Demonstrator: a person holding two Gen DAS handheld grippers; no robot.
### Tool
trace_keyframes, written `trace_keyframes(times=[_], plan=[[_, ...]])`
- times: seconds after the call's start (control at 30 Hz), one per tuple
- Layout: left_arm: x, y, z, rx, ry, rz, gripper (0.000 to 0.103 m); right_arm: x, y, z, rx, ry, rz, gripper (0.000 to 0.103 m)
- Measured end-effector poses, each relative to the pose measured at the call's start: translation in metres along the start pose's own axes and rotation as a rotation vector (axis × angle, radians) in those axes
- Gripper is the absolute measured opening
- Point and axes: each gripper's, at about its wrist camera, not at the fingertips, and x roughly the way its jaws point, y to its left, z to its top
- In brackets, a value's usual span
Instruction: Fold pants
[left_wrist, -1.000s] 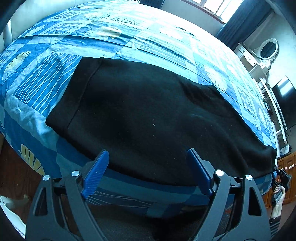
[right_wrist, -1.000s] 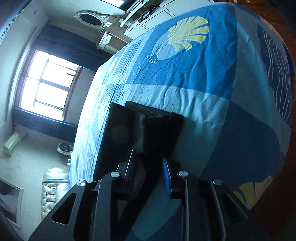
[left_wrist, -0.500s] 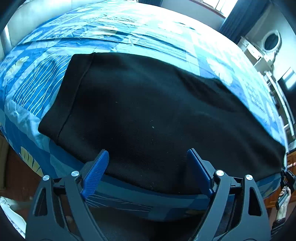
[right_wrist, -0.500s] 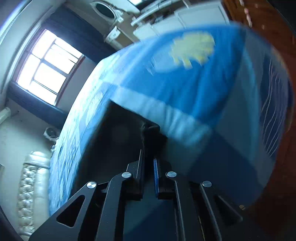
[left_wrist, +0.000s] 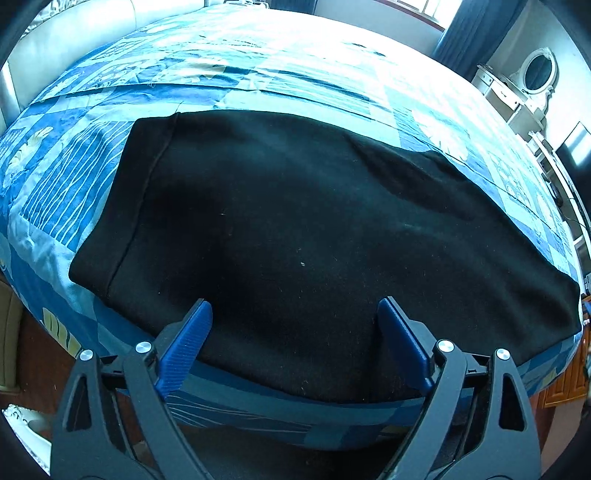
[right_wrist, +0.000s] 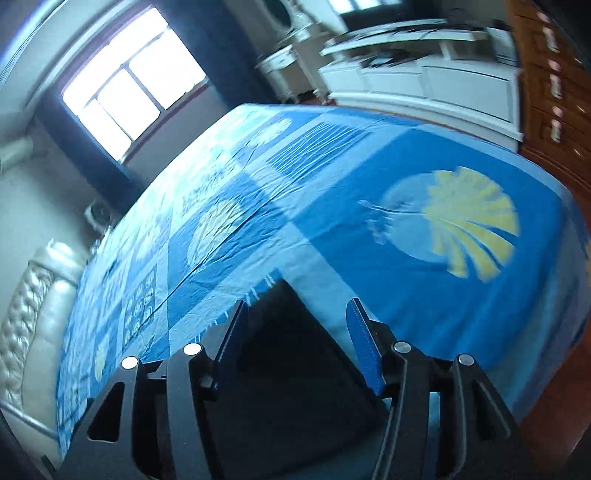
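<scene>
Left wrist view, my listing by size.

1. Bed (left_wrist: 258, 70): blue patchwork cover with pale leaf and stripe panels, filling the frame from 9 to 3 o'clock. On the right wrist view the same bed (right_wrist: 369, 184) runs from 8 to 3 o'clock, with a yellow fan-shaped print at 3 o'clock; that view is motion-blurred.

2. Pants (left_wrist: 314, 240): black, lying flat across the near half of the bed, waistband end at 9 o'clock, the other end reaching 3 o'clock by the bed's edge. A shallow crease shows toward 1 o'clock. On the right wrist view only a dark corner of the pants (right_wrist: 288, 369) shows at 6 o'clock, lying between my fingers.

3. Headboard (right_wrist: 33, 314): pale tufted leather, at 8 o'clock.

4. Window (right_wrist: 129, 85): bright, at 11 o'clock.

5. Dresser (left_wrist: 517, 96): white, with an oval mirror, at 2 o'clock.

6. Left gripper (left_wrist: 293, 317): fingers wide apart at 6 o'clock, over the near hem of the pants, clamping nothing. Whether the tips touch the cloth I cannot tell.

7. Right gripper (right_wrist: 297, 314): fingers apart, straddling the pants corner, not closed on it.
</scene>
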Motion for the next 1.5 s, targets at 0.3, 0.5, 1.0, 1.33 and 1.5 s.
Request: trace_keyframes(times=[0.3, 0.5, 1.0, 1.33, 1.5], plan=[[0.002, 0.001, 0.001, -0.007, -0.003, 0.009, 0.092, 0.034, 0.022, -0.002, -0.097, 0.076, -0.123, 0.011], [0.006, 0.0, 0.002, 0.011, -0.008, 0.017, 0.095, 0.038, -0.002, -0.001, -0.024, 0.083, -0.061, 0.02], [-0.018, 0.017, 0.011, -0.017, -0.08, 0.023, 0.095, -0.039, -0.124, -0.058, 0.423, 0.134, 0.333, 0.057], [-0.025, 0.04, 0.009, -0.062, -0.079, 0.024, 0.095, -0.012, -0.096, -0.085, 0.496, 0.161, 0.453, 0.057], [-0.023, 0.046, 0.008, -0.035, -0.078, 0.033, 0.095, -0.01, -0.077, -0.087, 0.436, 0.17, 0.3, 0.014]])
